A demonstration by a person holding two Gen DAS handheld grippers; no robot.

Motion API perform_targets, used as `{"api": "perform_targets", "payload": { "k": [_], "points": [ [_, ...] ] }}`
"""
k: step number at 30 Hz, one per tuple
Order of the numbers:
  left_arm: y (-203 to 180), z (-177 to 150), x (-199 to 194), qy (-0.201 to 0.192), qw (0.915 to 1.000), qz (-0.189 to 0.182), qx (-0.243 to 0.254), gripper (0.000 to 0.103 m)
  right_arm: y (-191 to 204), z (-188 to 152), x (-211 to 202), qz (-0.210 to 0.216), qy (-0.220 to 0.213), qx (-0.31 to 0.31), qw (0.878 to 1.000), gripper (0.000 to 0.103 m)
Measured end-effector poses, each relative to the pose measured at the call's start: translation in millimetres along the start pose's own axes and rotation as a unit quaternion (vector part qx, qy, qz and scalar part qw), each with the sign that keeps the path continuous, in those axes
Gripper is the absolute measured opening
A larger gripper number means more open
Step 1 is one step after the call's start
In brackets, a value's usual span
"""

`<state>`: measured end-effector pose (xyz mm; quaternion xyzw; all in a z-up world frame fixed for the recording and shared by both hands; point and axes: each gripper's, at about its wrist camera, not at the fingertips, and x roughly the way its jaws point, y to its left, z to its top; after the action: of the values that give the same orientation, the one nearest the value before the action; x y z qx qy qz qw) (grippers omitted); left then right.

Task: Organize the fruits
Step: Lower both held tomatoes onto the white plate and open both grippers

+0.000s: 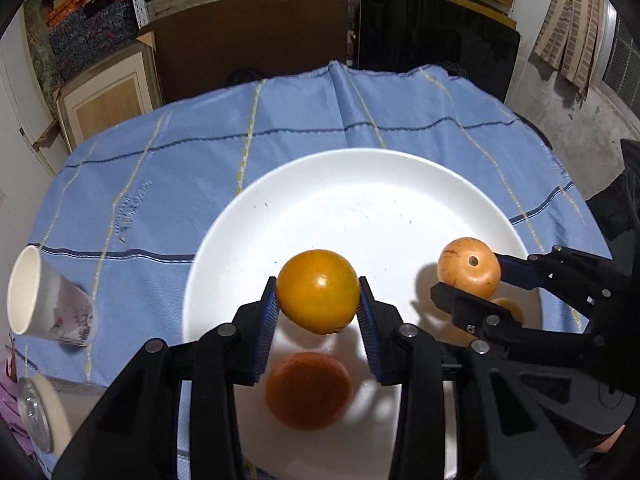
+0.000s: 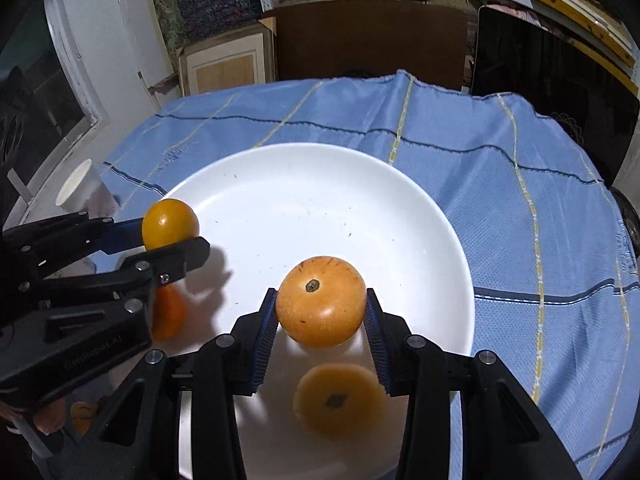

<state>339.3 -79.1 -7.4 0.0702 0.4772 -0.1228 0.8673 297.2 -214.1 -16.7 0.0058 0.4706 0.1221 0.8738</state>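
Note:
My left gripper [image 1: 318, 300] is shut on a smooth yellow-orange fruit [image 1: 318, 290] and holds it above the near part of a white plate [image 1: 360, 200]. Under it a darker orange [image 1: 308, 390] lies on the plate. My right gripper [image 2: 321, 312] is shut on a pale orange fruit [image 2: 320, 306] with a dark stem spot, also above the plate [image 2: 320, 200]. A pale yellow fruit [image 2: 340, 398] lies on the plate below it, blurred. Each view shows the other gripper beside it: right gripper [image 1: 468, 276], left gripper [image 2: 176, 236].
A blue checked cloth [image 1: 160, 184] covers the table. A white paper cup [image 1: 44, 300] and a metal can [image 1: 36, 416] stand at the table's left edge. Cardboard boxes [image 1: 108, 100], a dark panel [image 1: 436, 36] and shelves stand behind the table.

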Motion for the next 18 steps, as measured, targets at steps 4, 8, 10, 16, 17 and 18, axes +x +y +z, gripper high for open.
{"api": "perform_targets", "payload": {
  "k": [4, 8, 10, 16, 17, 18],
  "points": [
    [1.5, -6.5, 14.4, 0.038, 0.9992, -0.003, -0.016, 0.04, -2.9, -3.9, -5.1, -0.027, -0.02, 0.002, 0.999, 0.068],
    [4.5, -14.4, -17.7, 0.005, 0.9998, 0.011, -0.015, 0.067, -5.5, -13.3, -38.5, -0.001, -0.051, 0.015, 0.999, 0.069],
    [4.8, -19.6, -43.1, -0.018, 0.9996, 0.017, -0.009, 0.078, -7.5, -21.5, -59.2, 0.013, -0.069, 0.028, 0.997, 0.077],
    [5.4, -58.7, -124.6, -0.087, 0.9961, 0.008, -0.015, 0.09, -1.7, -69.3, -120.9, 0.013, -0.109, 0.041, 0.993, 0.091],
    [3.1, -69.0, -136.4, -0.092, 0.9957, 0.004, -0.012, 0.09, 0.9, -77.7, -126.4, 0.012, -0.11, 0.041, 0.993, 0.092],
    [0.5, -77.4, -144.8, -0.094, 0.9955, 0.003, -0.008, 0.091, 5.1, -90.2, -133.2, 0.01, -0.111, 0.039, 0.993, 0.092]
  ]
}}
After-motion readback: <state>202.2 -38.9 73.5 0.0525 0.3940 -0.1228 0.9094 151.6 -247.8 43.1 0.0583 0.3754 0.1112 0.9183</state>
